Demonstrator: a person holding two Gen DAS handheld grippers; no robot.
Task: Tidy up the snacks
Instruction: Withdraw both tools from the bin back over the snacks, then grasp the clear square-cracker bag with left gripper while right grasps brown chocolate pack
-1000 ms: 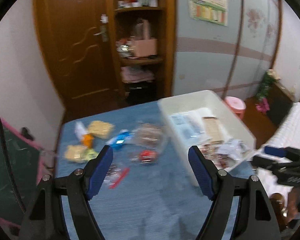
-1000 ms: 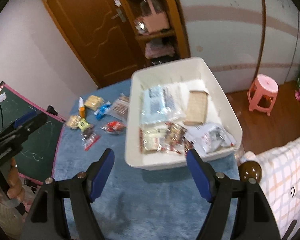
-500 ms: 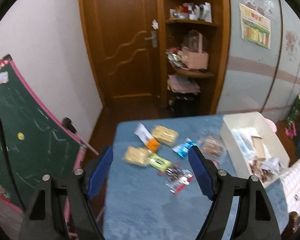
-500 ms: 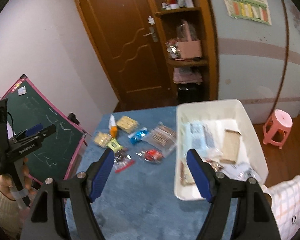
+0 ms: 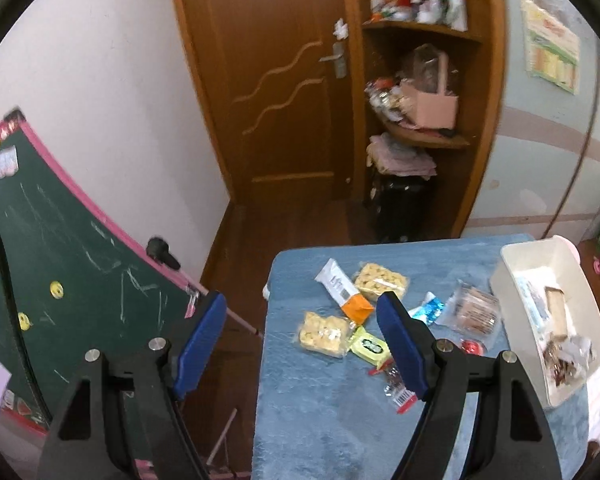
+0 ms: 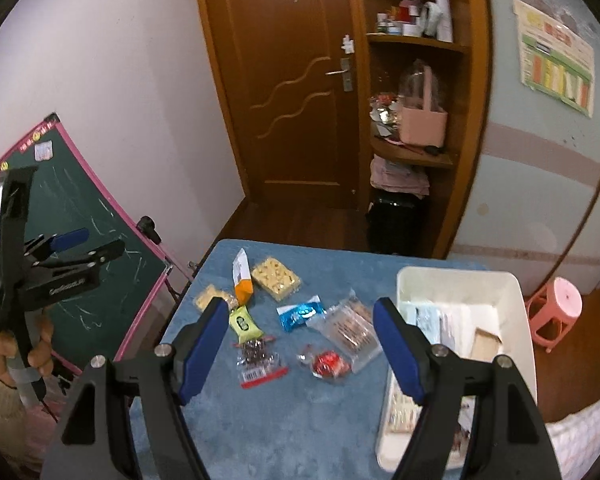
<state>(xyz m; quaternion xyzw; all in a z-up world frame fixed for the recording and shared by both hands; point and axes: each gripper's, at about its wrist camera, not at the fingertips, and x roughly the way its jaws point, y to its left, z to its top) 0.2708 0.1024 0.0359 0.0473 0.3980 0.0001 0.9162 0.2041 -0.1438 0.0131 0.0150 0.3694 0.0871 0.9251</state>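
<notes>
- On the blue-covered bench [image 6: 283, 420], loose snack packets lie in a cluster to the left of a white bin [image 6: 456, 280], which stands at the bench's right side.
- Left gripper [image 5: 302, 340]: jaws released and spread wide, holding nothing. It hangs above the bench's left edge; the left pad sits over the floor beside the green chalkboard [image 5: 59, 264], the right pad over the packets.
- Between the left jaws, as seen by the left wrist camera: a clear tray of yellow biscuits [image 5: 324, 334] and a yellow-green packet [image 5: 370, 345]. None touches the pads.
- Further from the left jaws lie a white-and-orange pouch [image 5: 343, 290] and a second biscuit tray [image 5: 381, 280], touching each other.
- Right gripper [image 6: 300, 344]: jaws released and spread wide, holding nothing, raised above the bench.
- Between the right jaws, as seen by the right wrist camera: a blue packet [image 6: 301, 313], a clear pack of brown sticks [image 6: 350, 330], a red-wrapped sweet [image 6: 328, 364] and a clear packet with a red barcode strip [image 6: 259, 364]. All rest on the bench, apart from the pads.
- The white bin lies mostly right of the right pad, its left wall behind the pad; it already contains several flat packets, including a brown one [image 6: 487, 342].
- The right wrist view also shows the left gripper at far left, gripped in the person's hand [image 6: 3, 354] in front of the chalkboard.
</notes>
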